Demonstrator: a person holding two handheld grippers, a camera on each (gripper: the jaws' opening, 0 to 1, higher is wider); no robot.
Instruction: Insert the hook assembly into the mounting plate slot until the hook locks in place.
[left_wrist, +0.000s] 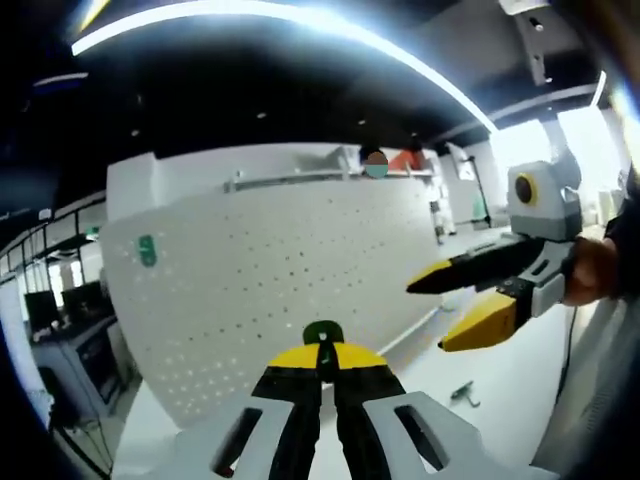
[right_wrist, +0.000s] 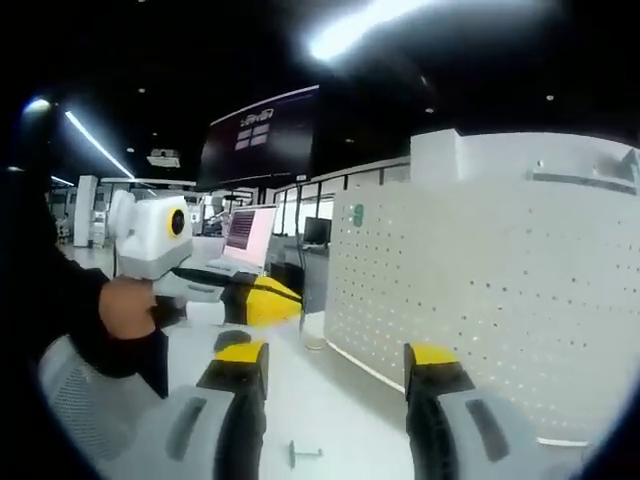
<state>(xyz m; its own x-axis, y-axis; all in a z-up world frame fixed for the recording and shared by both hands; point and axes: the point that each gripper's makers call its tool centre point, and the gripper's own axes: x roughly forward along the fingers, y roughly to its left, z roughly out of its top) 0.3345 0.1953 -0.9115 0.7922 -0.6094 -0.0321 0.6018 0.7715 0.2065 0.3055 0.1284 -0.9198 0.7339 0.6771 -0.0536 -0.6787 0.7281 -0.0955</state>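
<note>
White tabletop (left_wrist: 520, 380) runs along the foot of an upright perforated mounting plate (left_wrist: 270, 290), with workshop benches and monitors behind. In the left gripper view, your left gripper (left_wrist: 324, 362) has its jaws pressed together; whether the small dark piece at the tips is gripped cannot be told. Your right gripper (left_wrist: 455, 312) enters at 3 o'clock with jaws spread and nothing between them. The hook assembly (left_wrist: 462, 393) lies flat on the table at 4 o'clock, below the right gripper and apart from it. In the right gripper view the hook assembly (right_wrist: 303, 455) lies at 6 o'clock between the wide jaws of your right gripper (right_wrist: 335, 365), long axis running 3 to 9 o'clock. Bare tabletop surrounds it up to the plate's lower edge.
</note>
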